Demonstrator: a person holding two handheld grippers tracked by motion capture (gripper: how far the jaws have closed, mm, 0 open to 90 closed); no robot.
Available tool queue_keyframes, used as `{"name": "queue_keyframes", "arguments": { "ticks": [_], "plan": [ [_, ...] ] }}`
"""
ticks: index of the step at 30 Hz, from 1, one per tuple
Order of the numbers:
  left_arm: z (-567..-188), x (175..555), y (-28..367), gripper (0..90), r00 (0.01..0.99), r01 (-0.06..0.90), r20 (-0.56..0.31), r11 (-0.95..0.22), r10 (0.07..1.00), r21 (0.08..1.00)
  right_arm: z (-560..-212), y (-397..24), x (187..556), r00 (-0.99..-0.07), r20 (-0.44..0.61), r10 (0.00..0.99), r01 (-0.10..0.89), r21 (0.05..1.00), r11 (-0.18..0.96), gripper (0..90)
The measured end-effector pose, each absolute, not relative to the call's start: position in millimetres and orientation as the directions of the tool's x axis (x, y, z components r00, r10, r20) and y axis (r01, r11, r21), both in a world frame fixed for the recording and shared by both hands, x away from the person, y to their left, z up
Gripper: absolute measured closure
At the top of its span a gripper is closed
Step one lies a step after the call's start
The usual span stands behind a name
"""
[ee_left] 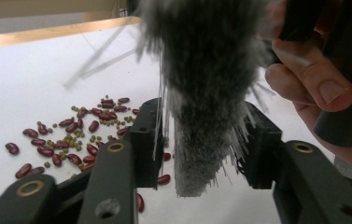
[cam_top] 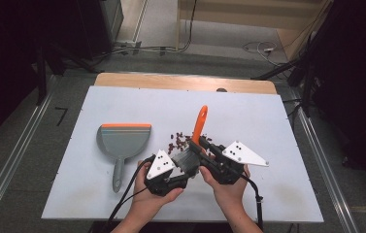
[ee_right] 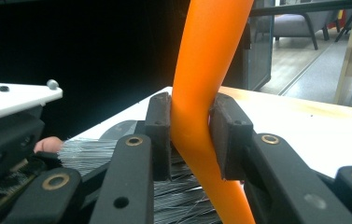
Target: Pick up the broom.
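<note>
**Brush held at both ends above the spilled beans**

Nearest the camera, at the near edge of the white tabletop point(cam_top: 268, 194), the person's two hands each carry a tool. The right tool point(ee_right: 190, 135) is clamped tight on the orange plastic handle point(ee_right: 206, 70) of the hand brush, which slants up and away toward the far edge. The left tool point(ee_left: 206, 140) straddles the brush's grey bristle tuft point(ee_left: 201, 93); its jaws sit just beside the bristles, some stray fibres brushing them, but whether the pads actually press is hard to say. This two-ended hold probably steadies or straightens the bristles before sweeping.

The scattered red kidney beans and small green beans point(cam_top: 178, 141) lie near the tabletop's middle, just beyond the brush. The grey dustpan with an orange lip point(cam_top: 122, 141) rests toward the left edge, mouth away from the person, ready to receive them.

The bristle head hides part of the bean pile, and the handle's top is cut off in the right gripper view.
</note>
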State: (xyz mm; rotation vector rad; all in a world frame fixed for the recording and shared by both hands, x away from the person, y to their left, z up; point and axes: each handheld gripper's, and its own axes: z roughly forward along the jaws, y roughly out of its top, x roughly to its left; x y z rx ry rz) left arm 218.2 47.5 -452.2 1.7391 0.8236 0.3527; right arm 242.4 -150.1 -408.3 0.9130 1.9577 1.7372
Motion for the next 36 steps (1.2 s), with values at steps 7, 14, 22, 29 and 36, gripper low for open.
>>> {"name": "queue_keyframes", "arguments": {
  "ticks": [7,14,22,29,36],
  "plan": [
    [-453,220,48,71.0,0.708,0.367,-0.196,-0.117,0.678,0.923,-407,-148,240,-0.732,0.141,0.667,0.218,0.975,0.033,68.9],
    [-451,223,54,84.3,0.723,0.374,-0.197,-0.135,0.662,0.918,-407,-147,239,-0.74,0.131,0.66,0.21,0.977,0.04,68.8],
    [-446,226,64,85.8,0.744,0.361,-0.18,-0.161,0.643,0.918,-400,-147,246,-0.792,0.125,0.598,0.215,0.973,0.082,67.2],
    [-443,231,80,86.0,0.757,0.355,-0.193,-0.145,0.624,0.924,-399,-151,251,-0.841,0.069,0.536,0.165,0.977,0.132,54.1],
    [-438,238,103,85.9,0.794,0.342,-0.203,-0.146,0.573,0.928,-401,-161,262,-0.865,0.092,0.493,0.209,0.959,0.189,51.2]
  ]
}}
